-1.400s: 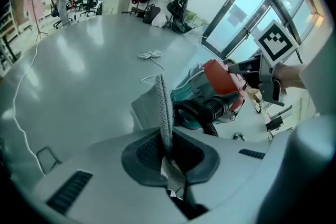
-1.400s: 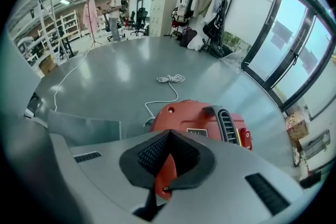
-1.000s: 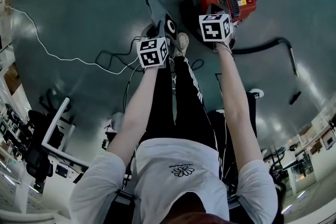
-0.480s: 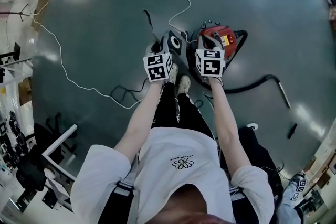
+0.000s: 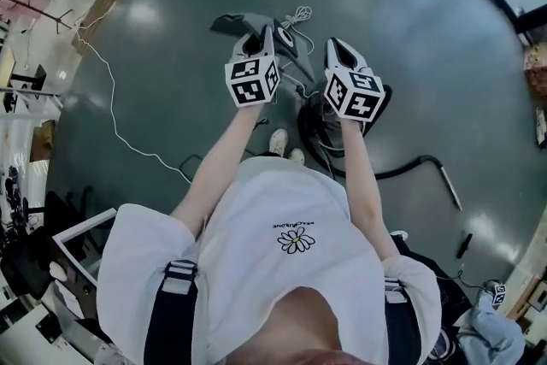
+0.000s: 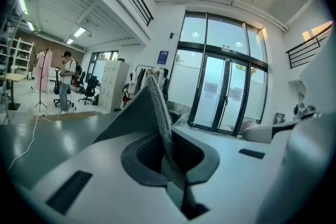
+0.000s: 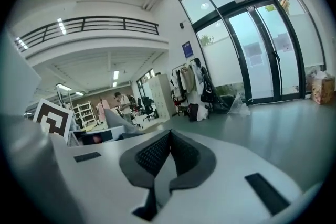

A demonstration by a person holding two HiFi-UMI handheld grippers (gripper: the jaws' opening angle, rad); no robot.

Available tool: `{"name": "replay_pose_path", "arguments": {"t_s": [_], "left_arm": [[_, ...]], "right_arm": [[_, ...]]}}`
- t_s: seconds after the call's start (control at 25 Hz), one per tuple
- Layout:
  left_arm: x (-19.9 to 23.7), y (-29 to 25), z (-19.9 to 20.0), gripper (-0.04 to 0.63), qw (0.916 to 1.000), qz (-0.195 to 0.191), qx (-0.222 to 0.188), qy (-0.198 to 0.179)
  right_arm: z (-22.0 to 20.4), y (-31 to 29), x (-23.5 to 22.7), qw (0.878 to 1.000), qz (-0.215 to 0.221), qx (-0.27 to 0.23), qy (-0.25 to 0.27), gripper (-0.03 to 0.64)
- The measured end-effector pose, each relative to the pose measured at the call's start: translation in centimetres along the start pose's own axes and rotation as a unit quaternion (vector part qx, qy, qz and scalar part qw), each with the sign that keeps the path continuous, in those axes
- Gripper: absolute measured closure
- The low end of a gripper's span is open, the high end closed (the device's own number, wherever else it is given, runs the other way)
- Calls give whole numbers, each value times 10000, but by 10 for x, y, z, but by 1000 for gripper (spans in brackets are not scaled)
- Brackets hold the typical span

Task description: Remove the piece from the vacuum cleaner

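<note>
**Thin grey sheet-like piece (image 6: pixel 135 113) with a mesh-textured edge, up in the left tongs and off the vacuum**

The piece is standing edge-on between the pads of the left tongs (image 6: pixel 169 153), which are clamping narrowly on its lower corner. In the head view it is spreading away to the left, high above the glossy grey-green floor (image 5: pixel 162 90). It is looking light and pliable, more like cloth than hard plastic, so it is likely sagging and swinging from a corner grip. A hold nearer the firmer mesh edge would probably be steadying it better. The right tongs (image 7: pixel 167 150) are sitting closed on nothing just beside. The dark-bodied vacuum cleaner (image 5: pixel 313 126) is resting on the floor below them, well apart from the piece, with its black hose (image 5: pixel 412 167) trailing off to the right.
</note>
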State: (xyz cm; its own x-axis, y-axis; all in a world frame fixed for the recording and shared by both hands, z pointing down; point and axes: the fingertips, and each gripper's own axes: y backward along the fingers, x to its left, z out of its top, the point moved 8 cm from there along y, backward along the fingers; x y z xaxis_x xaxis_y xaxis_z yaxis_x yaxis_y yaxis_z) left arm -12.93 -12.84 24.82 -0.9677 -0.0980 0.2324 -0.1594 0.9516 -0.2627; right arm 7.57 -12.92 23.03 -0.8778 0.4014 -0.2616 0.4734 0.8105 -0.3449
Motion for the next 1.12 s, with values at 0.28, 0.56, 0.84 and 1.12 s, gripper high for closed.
{"name": "replay_pose_path", "arguments": {"t_s": [0.28,0.56,0.84,1.12], "left_arm": [[3,11,66,581,9871,-237,-1061,-1177],[-19,11,77,581,9820,-463,-1306,-1283],[-36,3,78,581,9828,-593,-1308,-1164],[-54,4,78,581,9820,-694,-1305,-1176]], "right_arm": [[21,-6,34,9940,270,-1002,358,606],[37,8,32,9891,128,-1082,991,606],[51,21,25,9836,-67,-1226,1322,606],[51,31,14,9845,-169,-1218,1250,606]]}}
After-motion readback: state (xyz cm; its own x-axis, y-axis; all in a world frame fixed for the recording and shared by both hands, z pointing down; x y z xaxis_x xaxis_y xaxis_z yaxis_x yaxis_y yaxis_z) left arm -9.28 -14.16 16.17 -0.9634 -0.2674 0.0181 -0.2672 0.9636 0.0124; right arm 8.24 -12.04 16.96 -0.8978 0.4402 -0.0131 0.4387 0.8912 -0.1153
